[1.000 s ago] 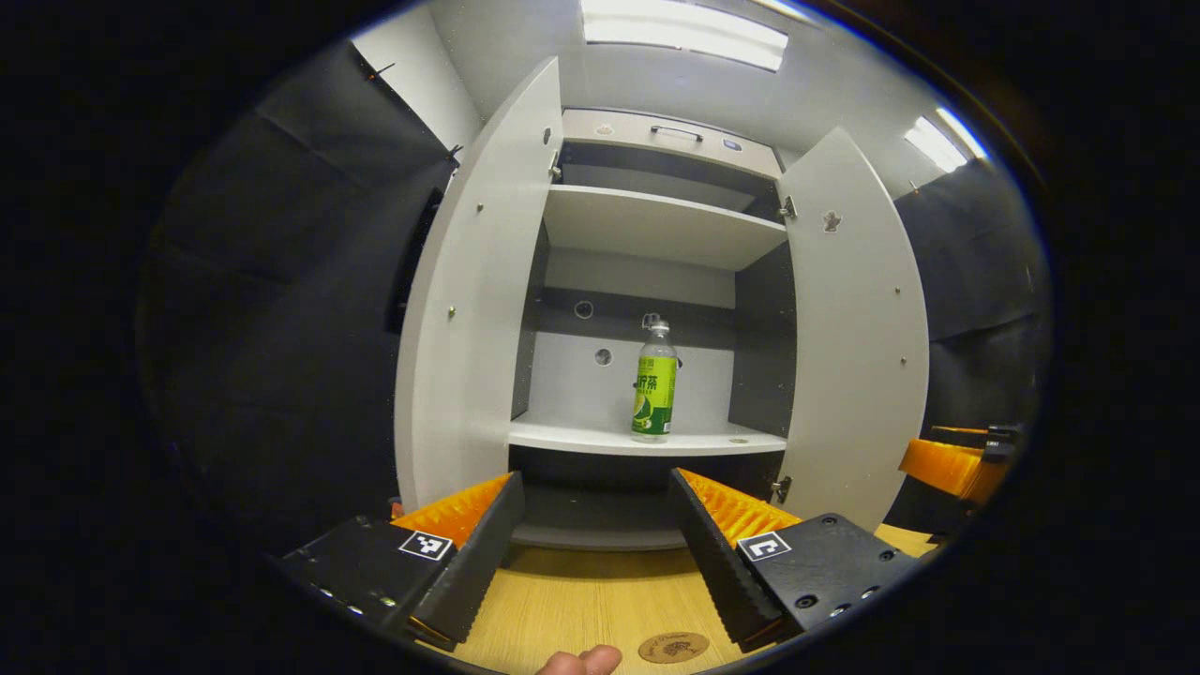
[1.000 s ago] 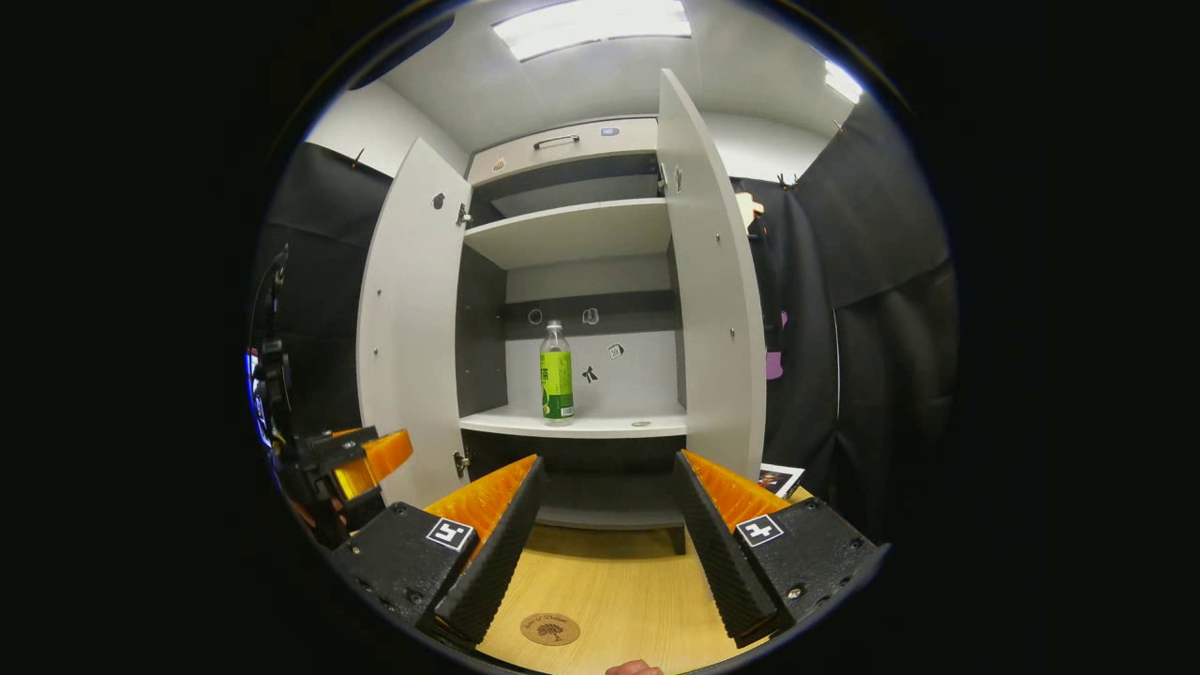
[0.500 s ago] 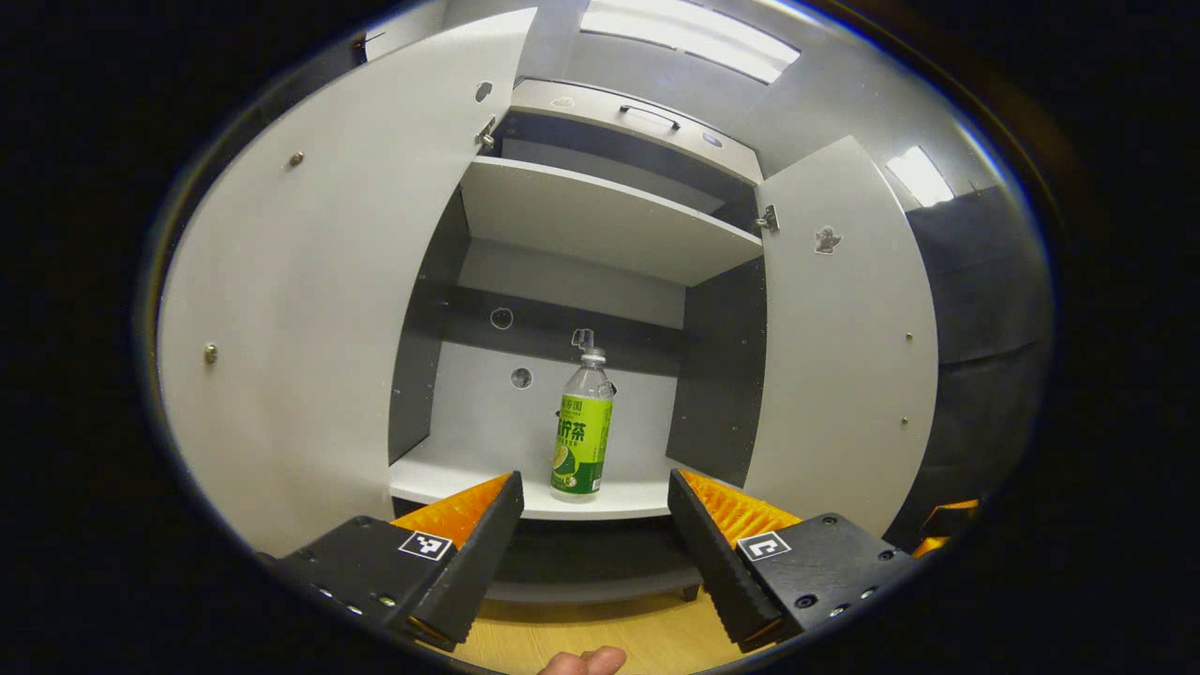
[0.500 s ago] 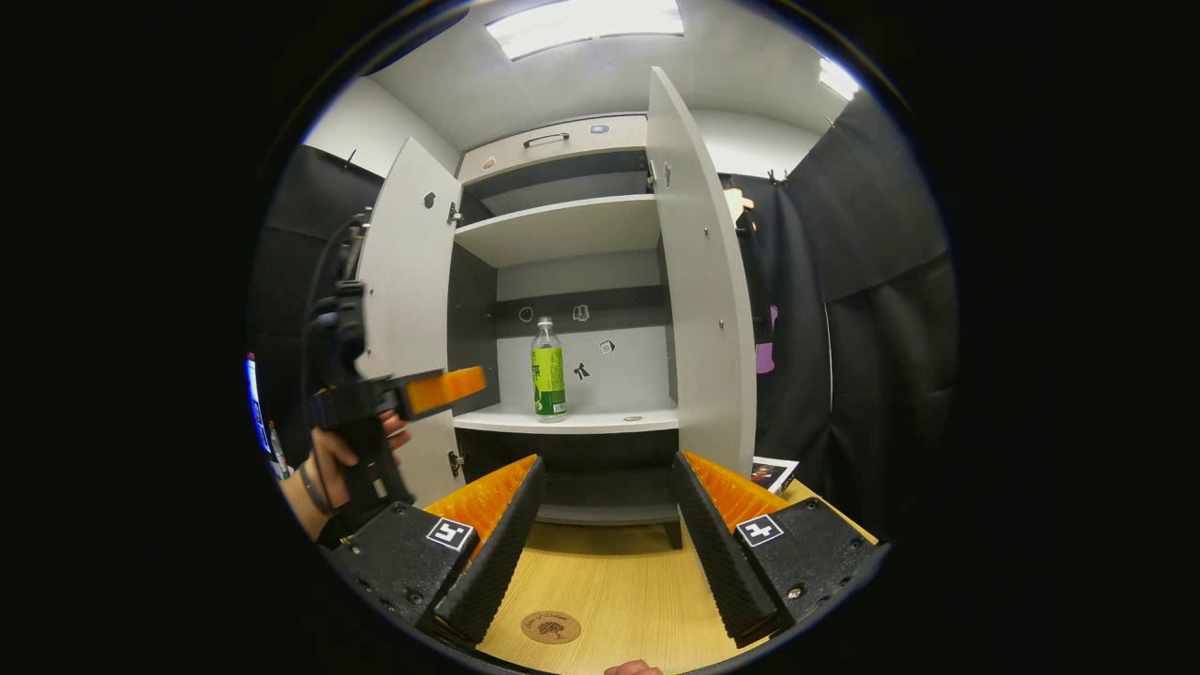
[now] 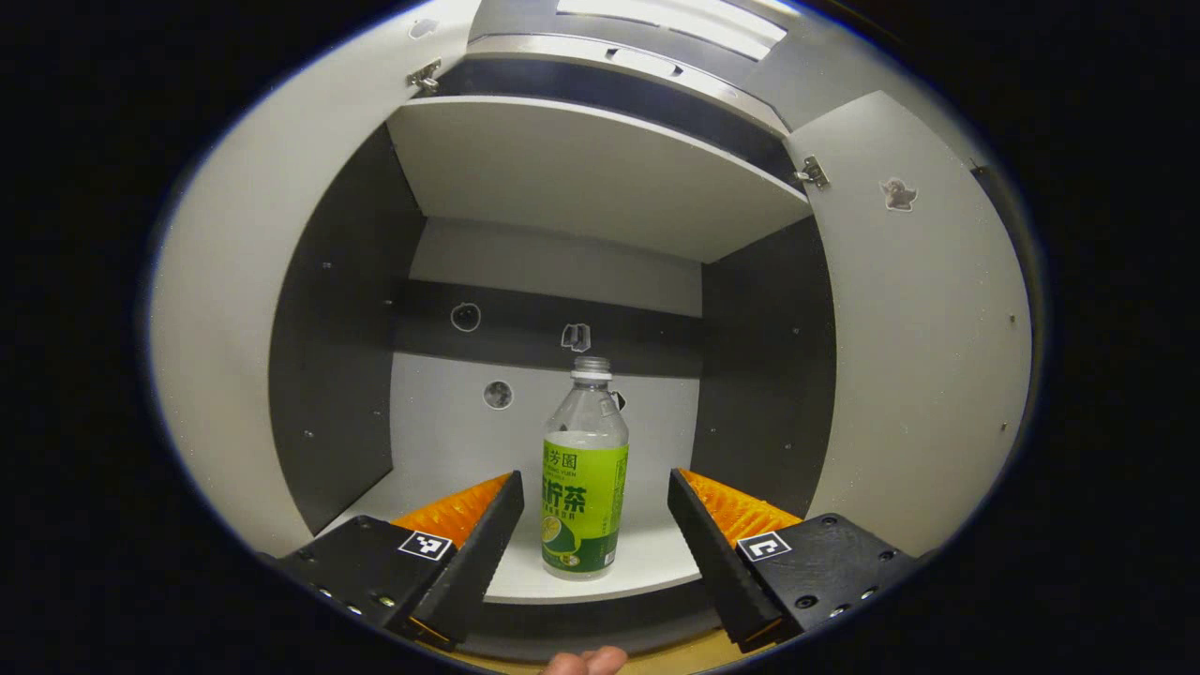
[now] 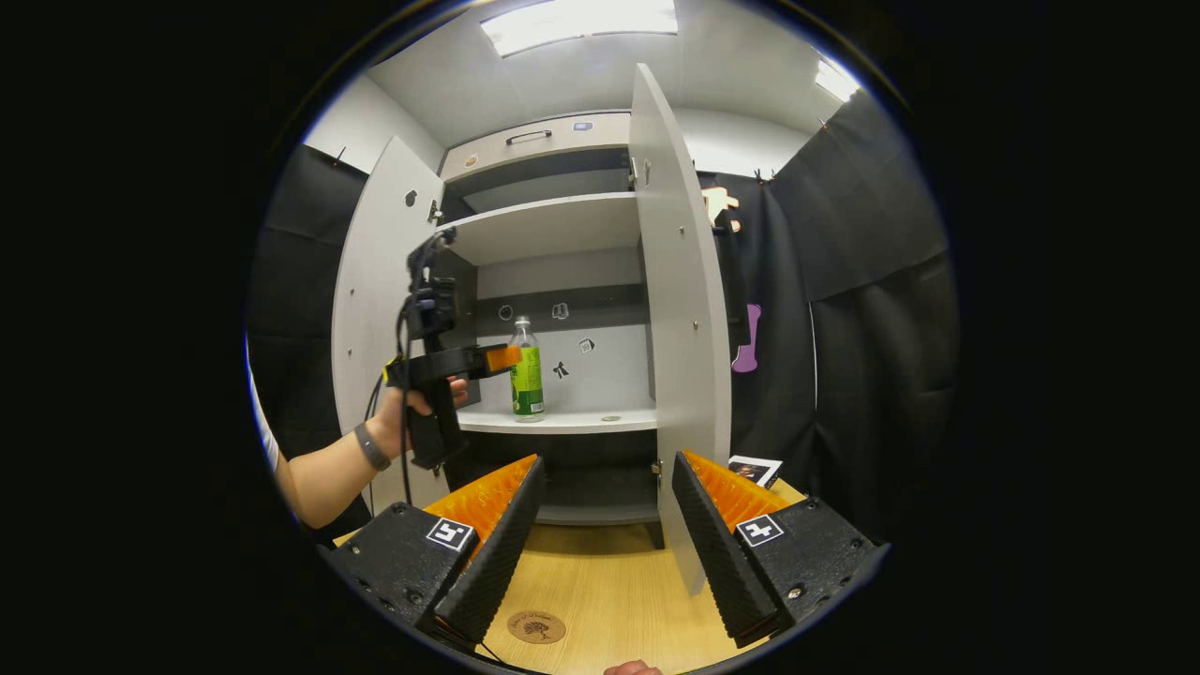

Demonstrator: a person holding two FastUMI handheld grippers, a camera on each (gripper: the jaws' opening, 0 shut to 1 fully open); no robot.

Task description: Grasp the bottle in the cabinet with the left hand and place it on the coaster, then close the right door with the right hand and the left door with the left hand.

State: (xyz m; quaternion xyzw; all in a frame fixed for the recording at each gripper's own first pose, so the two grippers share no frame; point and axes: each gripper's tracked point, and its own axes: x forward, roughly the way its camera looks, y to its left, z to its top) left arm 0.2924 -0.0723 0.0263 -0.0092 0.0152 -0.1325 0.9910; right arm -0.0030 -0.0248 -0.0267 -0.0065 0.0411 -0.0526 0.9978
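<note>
Standing upright near the front edge of the cabinet's lower shelf [image 5: 647, 572], the green-labelled tea bottle [image 5: 583, 478] looks like thin, light plastic, smooth and easily dented; the labelled middle seems the safest hold. The left hand-held gripper [image 5: 591, 530] has its fingers apart, flanking the bottle without touching. The right hand-held gripper [image 6: 605, 525] hangs spread over the worktop [image 6: 609, 600], near the coaster [image 6: 536, 626].

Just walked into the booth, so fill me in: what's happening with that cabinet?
A person is reaching the left gripper into the open cabinet toward the bottle standing on its shelf. The fingers are open on either side of the bottle, not gripping it yet. The right gripper waits open above the table, near the coaster. Both doors are open.
</note>
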